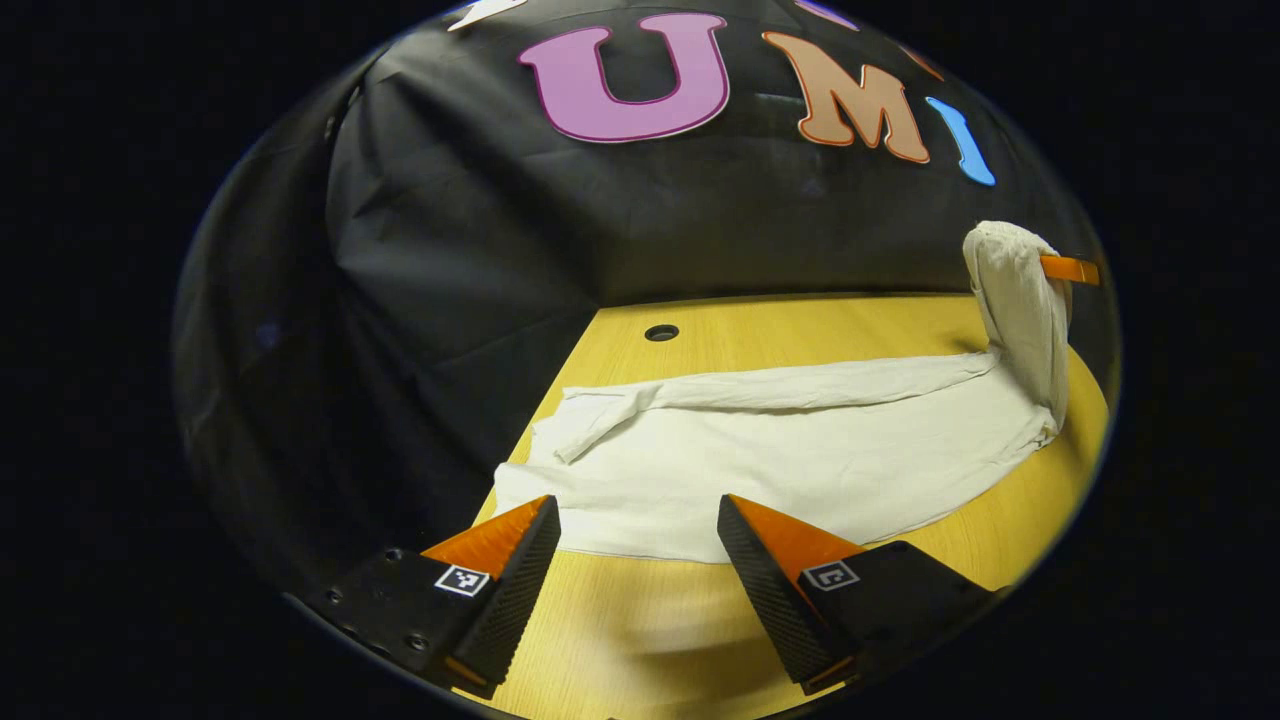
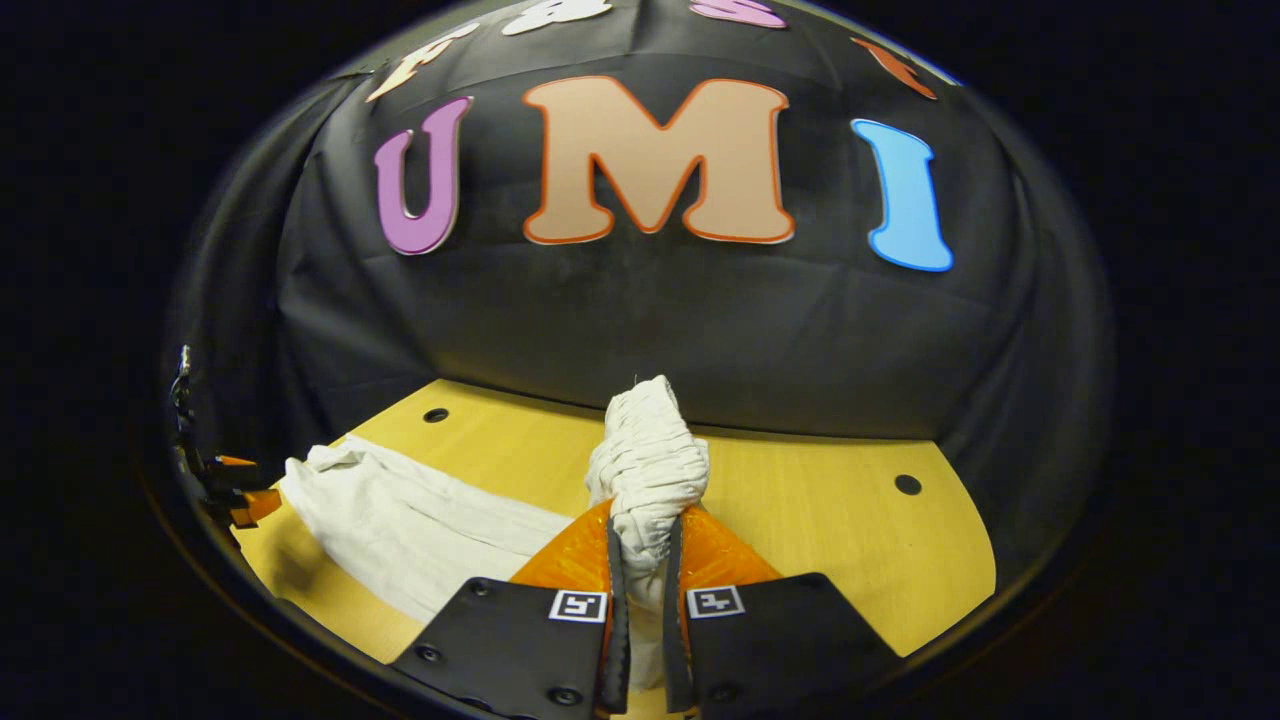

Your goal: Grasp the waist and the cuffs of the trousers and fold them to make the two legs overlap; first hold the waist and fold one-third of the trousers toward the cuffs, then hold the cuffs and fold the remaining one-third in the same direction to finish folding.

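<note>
Two tongs do the work here. Closest in the left gripper view, the left tongs [image 1: 638,545] are wide open with nothing between the fingers, hanging just over the near edge of the soft white cloth trousers [image 1: 760,460]. Those trousers lie long and flat on the yellow wooden table [image 1: 640,640]. In the right gripper view, the right tongs [image 2: 645,560] are squeezed tight on a bunched-up end of the trousers, lifted off the table. It looks like the waist, but that is hard to tell. So I think the job is only starting. No thirds are folded over yet, and the left tongs have nothing to hold.
</note>
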`<state>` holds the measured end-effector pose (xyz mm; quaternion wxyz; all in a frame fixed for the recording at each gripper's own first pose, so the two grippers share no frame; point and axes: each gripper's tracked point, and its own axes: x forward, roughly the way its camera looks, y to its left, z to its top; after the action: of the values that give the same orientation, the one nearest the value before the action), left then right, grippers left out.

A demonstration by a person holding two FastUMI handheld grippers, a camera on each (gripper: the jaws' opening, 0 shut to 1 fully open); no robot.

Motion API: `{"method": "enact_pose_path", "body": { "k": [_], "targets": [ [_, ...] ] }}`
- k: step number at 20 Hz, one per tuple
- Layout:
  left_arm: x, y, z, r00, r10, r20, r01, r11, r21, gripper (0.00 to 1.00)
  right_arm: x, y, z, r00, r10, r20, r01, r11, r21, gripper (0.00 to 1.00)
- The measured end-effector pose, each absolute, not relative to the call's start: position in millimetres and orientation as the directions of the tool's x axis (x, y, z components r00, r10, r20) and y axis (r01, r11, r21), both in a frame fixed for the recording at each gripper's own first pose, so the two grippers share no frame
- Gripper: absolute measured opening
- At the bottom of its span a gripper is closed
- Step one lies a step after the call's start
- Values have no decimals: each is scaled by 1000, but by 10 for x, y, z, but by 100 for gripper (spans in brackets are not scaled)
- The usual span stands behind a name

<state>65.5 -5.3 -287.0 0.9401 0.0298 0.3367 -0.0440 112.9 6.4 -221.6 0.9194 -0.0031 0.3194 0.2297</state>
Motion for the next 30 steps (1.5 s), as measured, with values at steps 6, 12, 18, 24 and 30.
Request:
{"method": "enact_pose_path", "body": {
  "k": [6, 12, 18, 24, 30],
  "targets": [
    [799, 40, -2972, 768, -38, -640, 71, 997, 26, 97, 1149, 100, -2141, 604, 523, -602, -594, 798, 97, 15],
    [796, 204, -3090, 758, -12, -652, 45, 998, 34, 97, 1142, 98, -2074, 487, 557, -673, -727, 685, 41, 22],
    [891, 381, -3242, 754, 12, -657, -42, 999, -30, 97, 1395, -58, -1756, 417, 648, -637, -817, 575, 50, 98],
    [935, 560, -3333, 746, -12, -666, -108, 984, -138, 97, 1354, -78, -1861, 407, 607, -683, -797, 602, 61, 98],
    [908, 531, -3438, 712, -28, -701, -92, 987, -133, 95, 1441, -201, -2116, 450, 523, -724, -724, 689, 47, 99]
  ]
}}
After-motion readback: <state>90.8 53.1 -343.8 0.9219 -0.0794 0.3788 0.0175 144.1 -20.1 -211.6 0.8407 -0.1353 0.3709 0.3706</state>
